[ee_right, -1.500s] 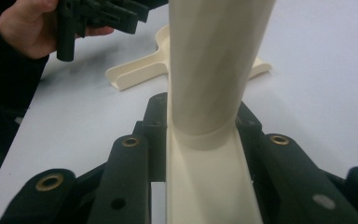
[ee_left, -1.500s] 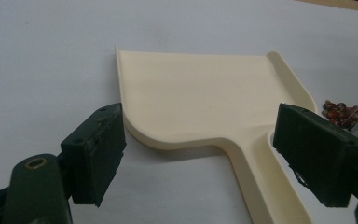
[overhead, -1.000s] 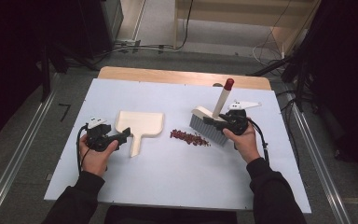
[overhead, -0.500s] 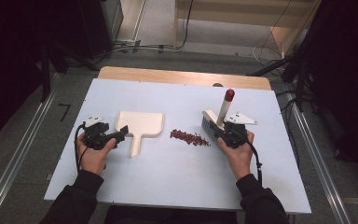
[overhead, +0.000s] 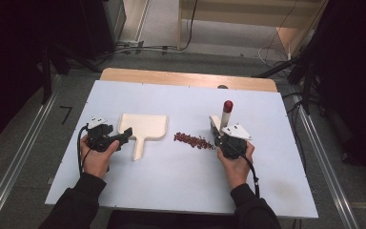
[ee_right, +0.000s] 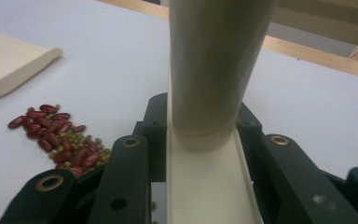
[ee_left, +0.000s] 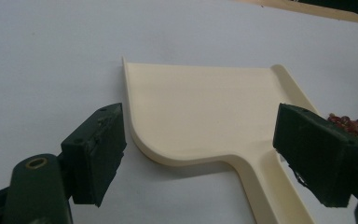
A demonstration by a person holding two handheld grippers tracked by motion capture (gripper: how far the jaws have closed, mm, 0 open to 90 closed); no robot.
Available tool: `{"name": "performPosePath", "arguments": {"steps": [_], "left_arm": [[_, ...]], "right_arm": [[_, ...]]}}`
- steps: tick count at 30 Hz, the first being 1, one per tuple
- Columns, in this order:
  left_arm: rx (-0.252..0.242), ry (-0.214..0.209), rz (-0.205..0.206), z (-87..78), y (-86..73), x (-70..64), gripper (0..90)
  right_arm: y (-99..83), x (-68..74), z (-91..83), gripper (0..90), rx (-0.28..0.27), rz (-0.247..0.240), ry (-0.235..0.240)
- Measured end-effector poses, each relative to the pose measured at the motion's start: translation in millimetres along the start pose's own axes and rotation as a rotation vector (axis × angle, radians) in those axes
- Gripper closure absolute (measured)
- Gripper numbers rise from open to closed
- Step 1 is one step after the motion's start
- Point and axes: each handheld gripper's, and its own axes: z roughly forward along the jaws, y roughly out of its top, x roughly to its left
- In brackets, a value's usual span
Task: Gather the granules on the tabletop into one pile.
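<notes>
Two jaws straddle dustpan [ee_left: 205, 112] handle — apart | brush [overhead: 225, 117] clamped | beans [overhead: 194, 140] between

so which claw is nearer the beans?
Right. The right claw, shut on the brush, sits beside the beans; the left claw is across the dustpan.

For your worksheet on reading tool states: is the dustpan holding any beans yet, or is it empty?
Empty. The cream dustpan shows a bare tray between the open left gripper jaws; the beans lie on the table beside it.
</notes>
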Motion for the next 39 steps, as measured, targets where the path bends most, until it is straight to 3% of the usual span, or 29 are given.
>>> {"name": "performPosePath", "arguments": {"steps": [6, 11, 32, 39], "left_arm": [[0.003, -0.002, 0.008, -0.2, 0.0, -2.3, 18.2], [0.005, 0.003, 0.007, 0.0, -0.9, -1.3, 18.2], [0.003, 0.005, 0.005, -1.9, -1.4, 0.6, 18.2], [0.003, 0.007, 0.005, -2.1, -1.6, 0.8, 18.2]], "right_arm": [[0.0, 19.5, 4.7, 64.3, -0.016, -0.031, 0.025], [1.7, 21.6, 8.0, 64.3, -0.024, -0.008, 0.034], [12.4, 45.2, 23.0, 64.3, -0.037, -0.012, 0.071], [14.0, 48.7, 27.1, 64.3, -0.049, -0.015, 0.106]]}}
